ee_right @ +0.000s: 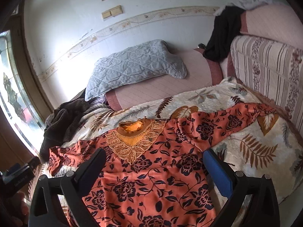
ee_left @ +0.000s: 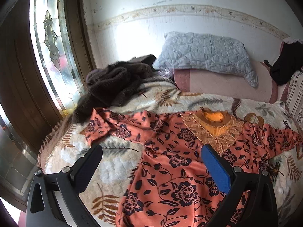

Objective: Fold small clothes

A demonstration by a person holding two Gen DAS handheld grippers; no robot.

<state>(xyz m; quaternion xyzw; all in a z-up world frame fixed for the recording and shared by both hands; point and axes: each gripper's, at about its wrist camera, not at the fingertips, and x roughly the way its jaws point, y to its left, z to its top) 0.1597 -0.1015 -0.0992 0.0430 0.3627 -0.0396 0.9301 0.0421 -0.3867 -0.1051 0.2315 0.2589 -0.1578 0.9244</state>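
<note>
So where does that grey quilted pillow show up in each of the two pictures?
Left wrist view: the grey quilted pillow sits upper right of centre, leaning on the wall behind the orange floral garment.
Right wrist view: the pillow is upper left of centre, tilted, lying on the pink cushion.
Shared landmark: the garment's gold embroidered neckline, below the pillow in both.

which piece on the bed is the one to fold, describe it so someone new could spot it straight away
Start at the bed, covered by a cream blanket printed with brown leaves. Spread flat across its near half lies the orange floral top, sleeves out to both sides. Unlike the crumpled dark brown knit by the window and the grey quilted pillow at the wall, it has black roses and a gold embroidered neckline.
</note>
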